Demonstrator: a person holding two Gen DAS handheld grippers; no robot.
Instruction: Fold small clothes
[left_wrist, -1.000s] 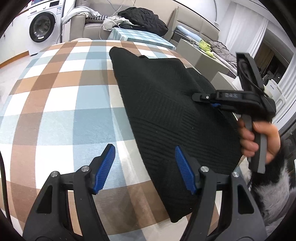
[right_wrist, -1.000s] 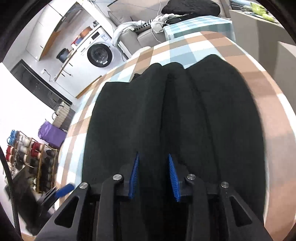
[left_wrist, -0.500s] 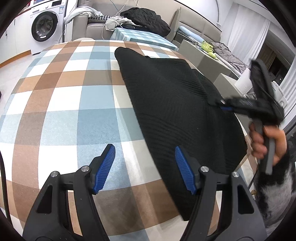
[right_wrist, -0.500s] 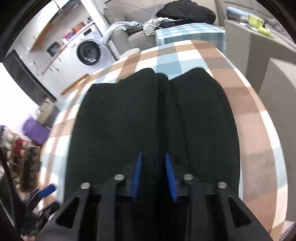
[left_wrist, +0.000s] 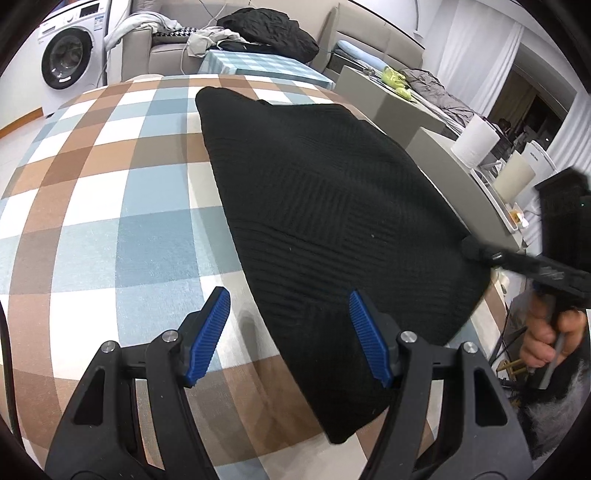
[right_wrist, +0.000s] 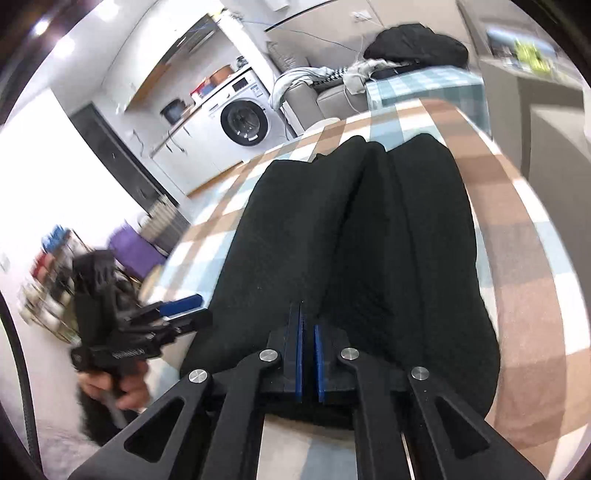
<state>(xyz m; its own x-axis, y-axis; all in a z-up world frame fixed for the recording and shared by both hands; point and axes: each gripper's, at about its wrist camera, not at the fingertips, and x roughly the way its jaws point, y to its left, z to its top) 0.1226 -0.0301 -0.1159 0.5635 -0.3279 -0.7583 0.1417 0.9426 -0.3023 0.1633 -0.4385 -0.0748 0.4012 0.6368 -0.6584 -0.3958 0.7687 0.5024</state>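
A black knit garment (left_wrist: 325, 192) lies flat and lengthwise on the checked tablecloth (left_wrist: 110, 184). My left gripper (left_wrist: 288, 295) hangs open over its near left edge, one finger above the knit and one above the cloth, touching nothing. At the garment's right edge my right gripper (left_wrist: 476, 251) is held by a hand. In the right wrist view its blue pads (right_wrist: 298, 347) are shut on the hem of the garment (right_wrist: 369, 240), and a raised ridge of fabric runs away from them. The left gripper (right_wrist: 192, 312) shows blurred at the left of that view.
A washing machine (left_wrist: 66, 59) and a sofa piled with clothes (left_wrist: 258, 29) stand beyond the table. Grey cabinets (left_wrist: 388, 99) flank its right side. A rack of bottles (right_wrist: 48, 273) and a purple bag (right_wrist: 136, 251) sit on the floor to the left.
My right gripper drew back toward the garment's right edge and its jaws closed on the hem. The garment shifted slightly with it. The left gripper kept its place and stayed open.
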